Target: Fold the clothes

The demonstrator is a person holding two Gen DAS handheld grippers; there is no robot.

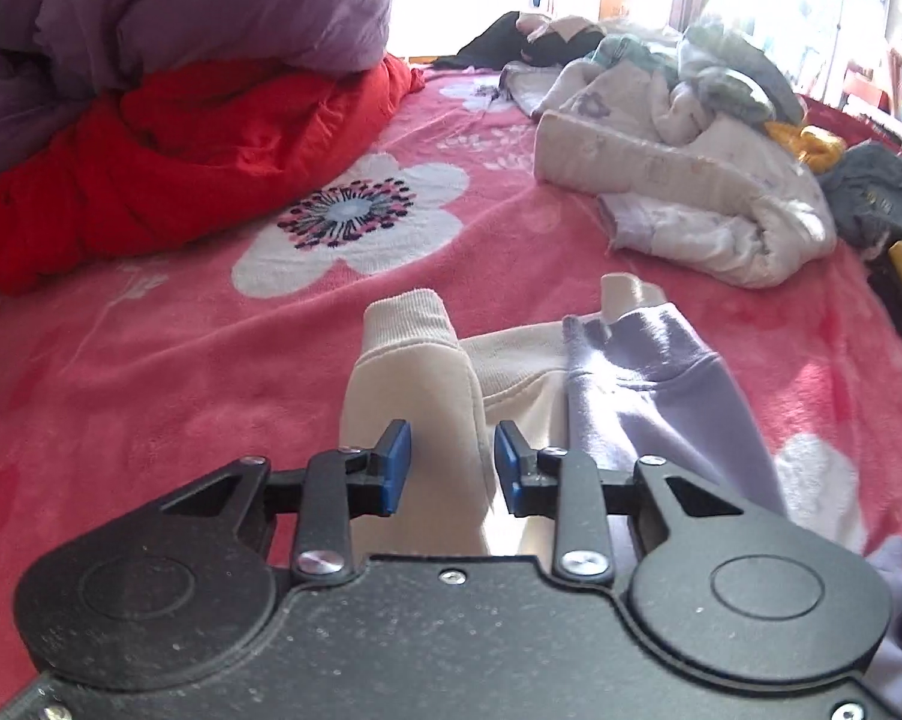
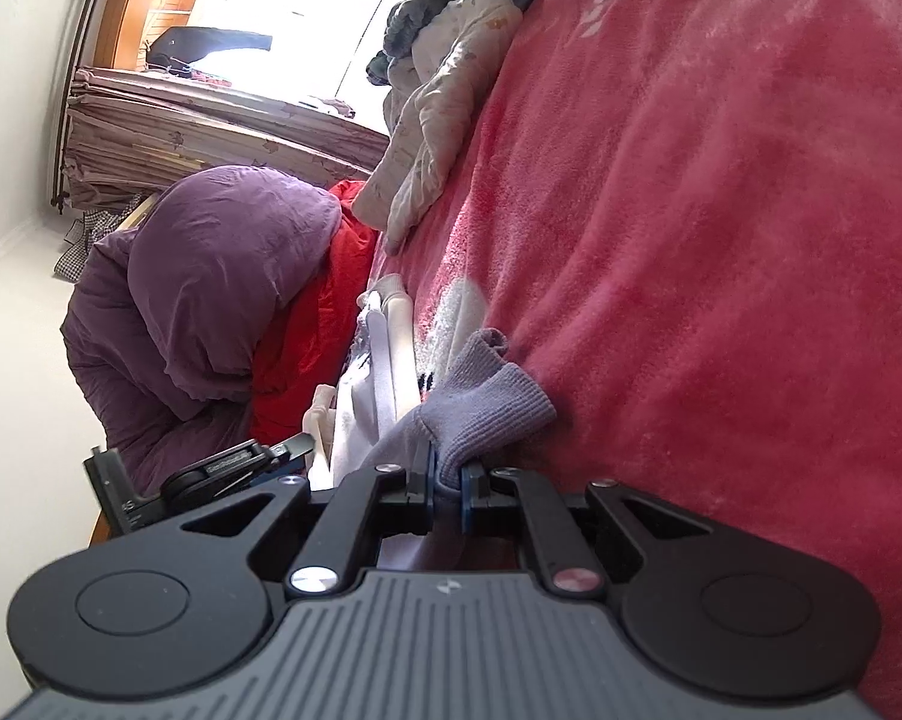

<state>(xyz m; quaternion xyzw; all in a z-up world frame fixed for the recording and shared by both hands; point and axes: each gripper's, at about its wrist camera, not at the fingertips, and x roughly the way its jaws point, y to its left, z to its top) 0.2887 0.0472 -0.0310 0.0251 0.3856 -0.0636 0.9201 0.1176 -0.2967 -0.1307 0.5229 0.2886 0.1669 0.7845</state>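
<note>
**Sweatshirt held at two points over the bed**

Left wrist view: the sweatshirt [image 1: 511, 384], cream with a lilac sleeve [image 1: 649, 384], lies on the pink flowered blanket [image 1: 151, 372] right ahead of the left gripper [image 1: 453, 468]. Its cream cuff [image 1: 409, 318] points away from the camera. A cream fold runs between the blue fingers [image 1: 397, 468], which stand partly apart (whether the pads actually press the cloth I cannot tell). Further off lie a red quilt [image 1: 181, 168], a purple quilt [image 1: 181, 6] and a heap of pale clothes [image 1: 691, 180].

Right wrist view: this view is rolled sideways, the blanket [image 2: 721, 240] filling the right. The right gripper [image 2: 448, 480] has its fingers [image 2: 469, 489] closed on the lilac sleeve [image 2: 445, 438], just behind the ribbed cuff [image 2: 499, 402], which bunches out past the tips. The left gripper [image 2: 295, 450] shows at the sweatshirt's far edge.
</note>
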